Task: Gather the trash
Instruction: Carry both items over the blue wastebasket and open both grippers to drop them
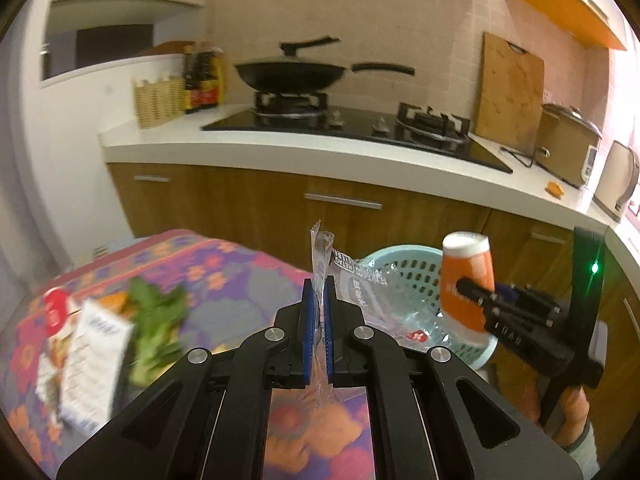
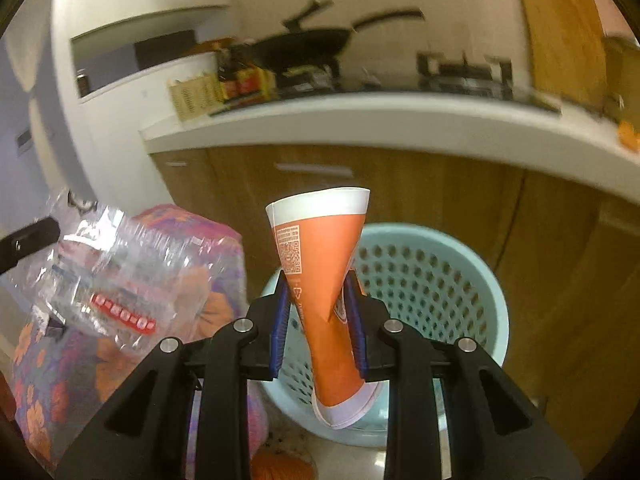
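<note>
My left gripper (image 1: 319, 284) is shut on a clear plastic wrapper (image 1: 362, 280) that trails toward the pale blue perforated basket (image 1: 400, 276). The same wrapper (image 2: 104, 276) hangs at the left of the right wrist view. My right gripper (image 2: 318, 280) is shut on a crushed orange and white paper cup (image 2: 320, 264), held above the basket (image 2: 432, 280). Seen from the left wrist, that cup (image 1: 466, 276) and the right gripper (image 1: 476, 300) hover over the basket's right rim. On the floral tablecloth (image 1: 224, 276) lie a printed carton (image 1: 84, 360) and green leaves (image 1: 158, 328).
Behind the basket runs a white countertop (image 1: 280, 148) over wooden cabinets (image 1: 256, 204). On it are a black wok (image 1: 290, 76) on a gas hob, sauce bottles (image 1: 202, 80), a wicker holder, a cutting board (image 1: 508, 96) and a rice cooker (image 1: 568, 148). A hand (image 1: 576, 412) grips the right tool.
</note>
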Available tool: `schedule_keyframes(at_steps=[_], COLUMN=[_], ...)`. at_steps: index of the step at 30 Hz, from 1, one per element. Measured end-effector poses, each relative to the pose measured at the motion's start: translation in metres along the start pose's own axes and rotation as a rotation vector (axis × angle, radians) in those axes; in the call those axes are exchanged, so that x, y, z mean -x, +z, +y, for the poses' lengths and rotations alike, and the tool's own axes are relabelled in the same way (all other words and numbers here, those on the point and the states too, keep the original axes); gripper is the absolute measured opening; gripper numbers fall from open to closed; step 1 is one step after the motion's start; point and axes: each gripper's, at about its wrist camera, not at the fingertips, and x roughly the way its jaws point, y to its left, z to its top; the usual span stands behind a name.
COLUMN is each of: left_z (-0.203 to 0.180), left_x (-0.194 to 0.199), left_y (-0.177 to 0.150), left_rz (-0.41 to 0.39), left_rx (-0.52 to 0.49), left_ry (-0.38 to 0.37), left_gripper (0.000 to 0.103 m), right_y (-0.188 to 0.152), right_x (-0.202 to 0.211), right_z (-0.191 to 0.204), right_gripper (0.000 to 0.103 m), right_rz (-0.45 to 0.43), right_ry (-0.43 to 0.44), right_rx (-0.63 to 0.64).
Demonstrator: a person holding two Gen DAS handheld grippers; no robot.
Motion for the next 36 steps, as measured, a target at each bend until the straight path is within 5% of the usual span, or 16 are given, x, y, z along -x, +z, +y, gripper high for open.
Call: schedule_keyframes(at_steps=[12,18,21,22,26,29,32,36], left_z=[-0.041,-0.055,-0.062,-0.064,-0.072,-0.081,-0.086,-0.084], left_x=[-0.093,-0.115,-0.124,-0.127,-0.135,-0.143,-0.148,-0.143], left_y=[0.004,0.0,-0.001,-0.002,-0.007,-0.011,-0.017,-0.021], left_rz=[0.121,0.16,0.175,0.178,0.196,0.215,0.238,0.232], left_rx=[-0.075,-0.107,-0.112,-0.115,-0.127,-0.15,-0.16,-0.159], left_ry=[-0.005,-0.003,-0.007,-0.006,-0.016,-0.032,-0.043,-0.045], left_gripper=[0.003,0.003,0.003,0.003,0.004,0.009,0.045,0.049], right_y=[-0.033,-0.031,-0.029,-0.028,-0.024,-0.022,-0.02,-0.017], right_x=[-0.065,-0.067,-0.062,-0.059,-0.05,-0.046,-0.041,-0.034], right_z=[-0.054,-0.065,-0.066,-0.068,-0.073,-0.077,-0.075,-0.07], right_gripper=[0.024,0.025,0.035,0.045,0.046,0.046,0.046,0.046], right_rz=[0.216,0.231,0.221,0.211,0.181,0.168,0.16,0.15], right_ry=[0.001,0.017,0.017,0.013,-0.004,-0.001,-0.009,-0.008], right_rx=[-0.181,-0.212,-0.212,-0.214,-0.218,-0.236,-0.223,-0.209])
